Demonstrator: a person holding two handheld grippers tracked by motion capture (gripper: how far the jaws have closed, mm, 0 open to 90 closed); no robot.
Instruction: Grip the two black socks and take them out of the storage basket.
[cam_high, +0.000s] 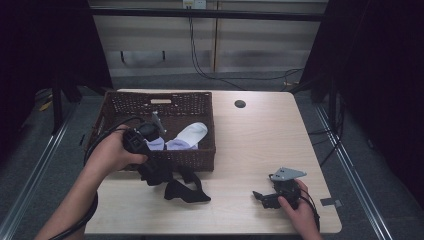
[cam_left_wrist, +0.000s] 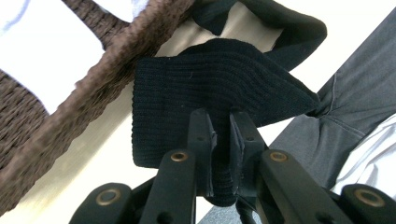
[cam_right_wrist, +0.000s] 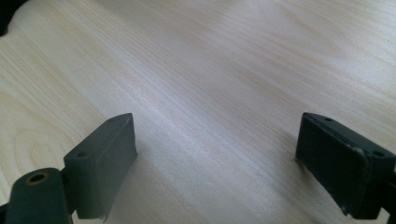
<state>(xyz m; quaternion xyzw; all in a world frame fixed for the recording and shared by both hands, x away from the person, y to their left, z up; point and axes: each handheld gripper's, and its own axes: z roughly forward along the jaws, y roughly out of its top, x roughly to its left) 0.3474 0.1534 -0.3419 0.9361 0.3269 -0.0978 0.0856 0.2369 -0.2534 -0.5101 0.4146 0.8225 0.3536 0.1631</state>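
L gripper is clamped on a black ribbed sock, jaws pinched tight on a fold of the knit near one edge. In the high view that sock hangs off the gripper just in front of the wicker basket, w/ another black sock lying on the table right beside it, maybe touching. A white sock sits inside the basket.

R gripper rests low over bare tabletop, jaws wide apart, nothing btwn them.

Risks, as I judge them:
- Grip is on a thin fold only; knit is stretchy, so it could slip out if swung or tugged.
- Dangling end hangs close to the basket rim; rough weave could snag it.
- Hanging sock may drag the 2nd black sock along or push it off the near edge, since both are dark and close together.
- If set down, it could bunch up in a heap instead of lying flat.
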